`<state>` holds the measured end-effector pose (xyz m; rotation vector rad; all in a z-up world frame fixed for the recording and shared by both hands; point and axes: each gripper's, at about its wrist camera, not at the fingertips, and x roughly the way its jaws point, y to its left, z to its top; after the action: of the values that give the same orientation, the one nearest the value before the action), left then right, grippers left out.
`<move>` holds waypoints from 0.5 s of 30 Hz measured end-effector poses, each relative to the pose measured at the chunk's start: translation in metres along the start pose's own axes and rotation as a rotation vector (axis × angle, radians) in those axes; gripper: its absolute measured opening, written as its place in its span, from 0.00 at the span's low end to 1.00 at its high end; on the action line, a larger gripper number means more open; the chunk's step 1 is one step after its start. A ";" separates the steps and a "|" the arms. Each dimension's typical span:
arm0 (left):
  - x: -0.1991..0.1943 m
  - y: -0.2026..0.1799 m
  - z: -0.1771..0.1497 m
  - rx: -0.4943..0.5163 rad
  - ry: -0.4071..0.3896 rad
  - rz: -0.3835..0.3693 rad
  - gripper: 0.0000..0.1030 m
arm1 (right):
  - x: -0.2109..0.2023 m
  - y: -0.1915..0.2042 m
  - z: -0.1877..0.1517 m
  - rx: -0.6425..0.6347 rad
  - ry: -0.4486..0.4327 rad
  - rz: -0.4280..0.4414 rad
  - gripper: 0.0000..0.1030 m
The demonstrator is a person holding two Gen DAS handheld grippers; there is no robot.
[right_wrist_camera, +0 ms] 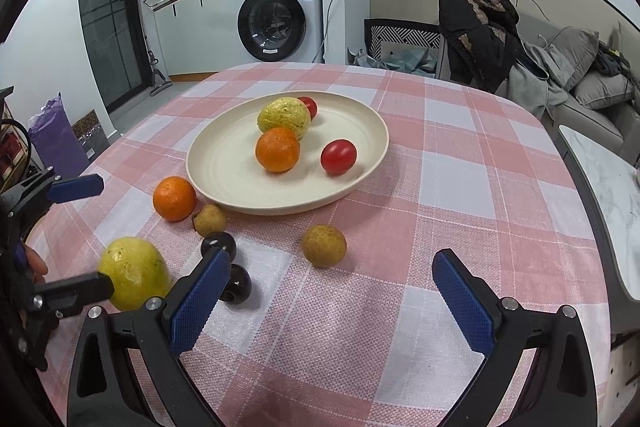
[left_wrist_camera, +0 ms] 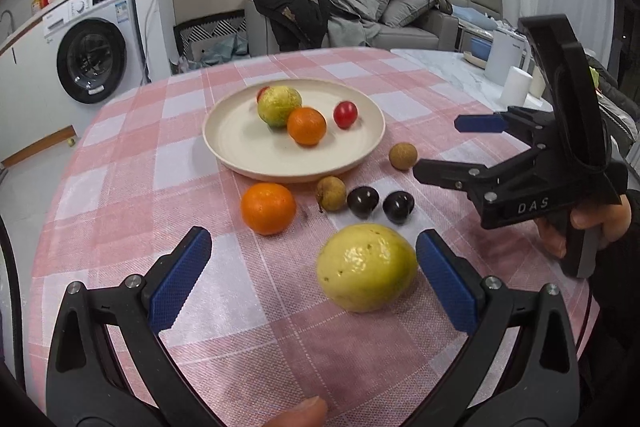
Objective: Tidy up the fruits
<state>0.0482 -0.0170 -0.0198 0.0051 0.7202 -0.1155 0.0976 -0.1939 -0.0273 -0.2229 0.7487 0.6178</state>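
1. My left gripper [left_wrist_camera: 312,279] hangs over the checked tablecloth [left_wrist_camera: 132,155], jaws apart around a yellow guava [left_wrist_camera: 366,267] without gripping it.
2. My right gripper [right_wrist_camera: 332,303] hovers with jaws apart, holding nothing.
3. The plate [right_wrist_camera: 224,163] holds 4 fruits; 5 more lie beside it.

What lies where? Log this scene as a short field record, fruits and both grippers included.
plate: round cream plate on the pink checked tablecloth
on plate: yellow-green guava, orange mandarin, two red cherry tomatoes
off plate: large yellow guava, second orange mandarin, two brown longans, two dark round fruits
left gripper: jaws open, flanking the large guava
right gripper: jaws open, empty
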 end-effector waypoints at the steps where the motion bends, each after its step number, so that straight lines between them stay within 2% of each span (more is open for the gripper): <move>1: 0.003 -0.001 -0.001 0.002 0.013 -0.004 0.99 | 0.001 0.000 0.000 0.002 0.003 -0.003 1.00; 15: 0.018 -0.007 -0.006 0.018 0.070 -0.020 0.99 | 0.004 -0.003 -0.001 0.016 0.021 -0.004 1.00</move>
<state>0.0575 -0.0257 -0.0360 0.0191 0.7897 -0.1419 0.1010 -0.1944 -0.0304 -0.2164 0.7727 0.6066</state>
